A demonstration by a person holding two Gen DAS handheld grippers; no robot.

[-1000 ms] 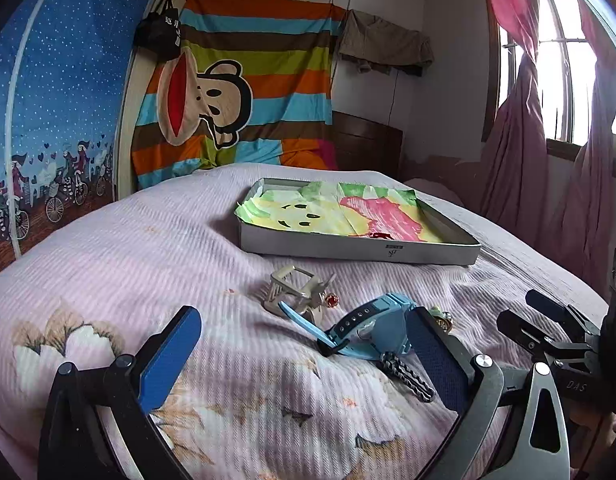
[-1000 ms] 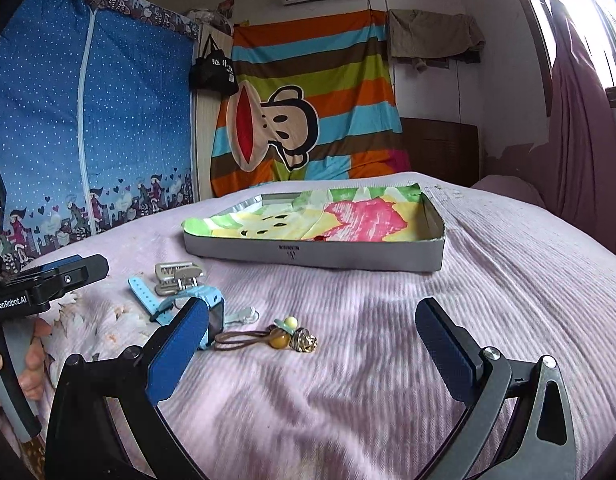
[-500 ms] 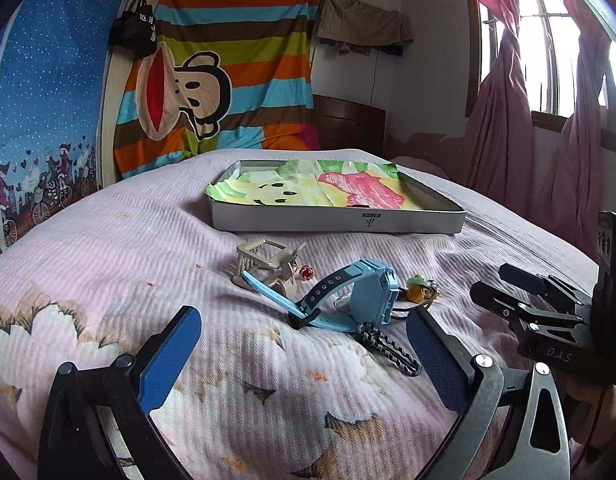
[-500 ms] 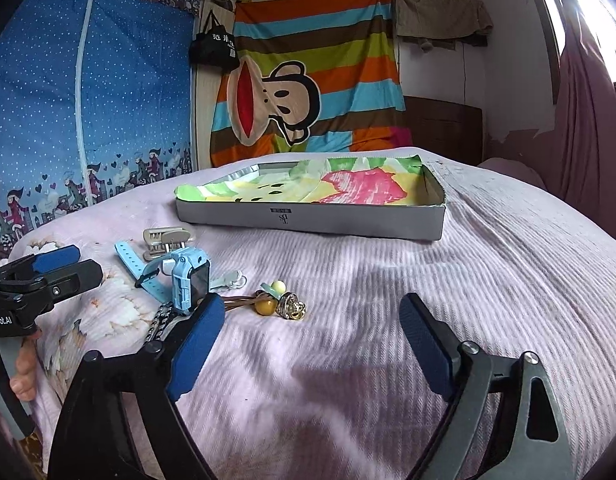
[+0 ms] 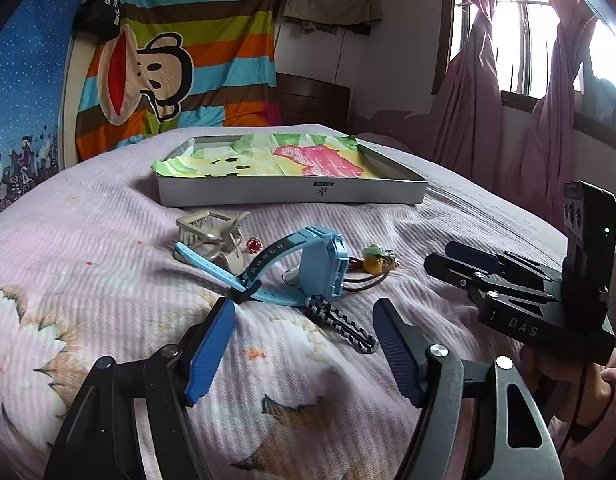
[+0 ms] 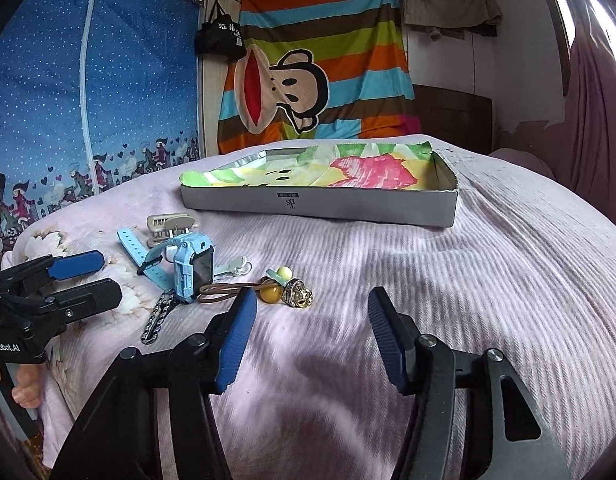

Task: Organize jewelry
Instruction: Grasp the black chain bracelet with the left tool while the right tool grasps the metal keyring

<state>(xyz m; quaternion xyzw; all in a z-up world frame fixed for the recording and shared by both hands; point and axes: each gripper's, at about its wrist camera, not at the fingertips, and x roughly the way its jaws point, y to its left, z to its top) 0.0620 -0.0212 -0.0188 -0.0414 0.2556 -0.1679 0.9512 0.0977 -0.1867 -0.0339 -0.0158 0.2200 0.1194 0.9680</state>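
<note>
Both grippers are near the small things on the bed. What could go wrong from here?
1. The watch lies over the braided strap and against the brown cord; the left gripper, now closing with nothing between its pads, may drag all three.
2. The ring and beads touch each other, so the closing right gripper may pinch both, or roll one away.
3. The grippers stand close and could collide.

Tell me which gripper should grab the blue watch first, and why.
Left, probably. The left gripper faces the blue watch head-on, its closing jaws empty and just short of the strap. The right gripper, also closing on nothing, points at bare bedspread with the watch off to its left.
</note>
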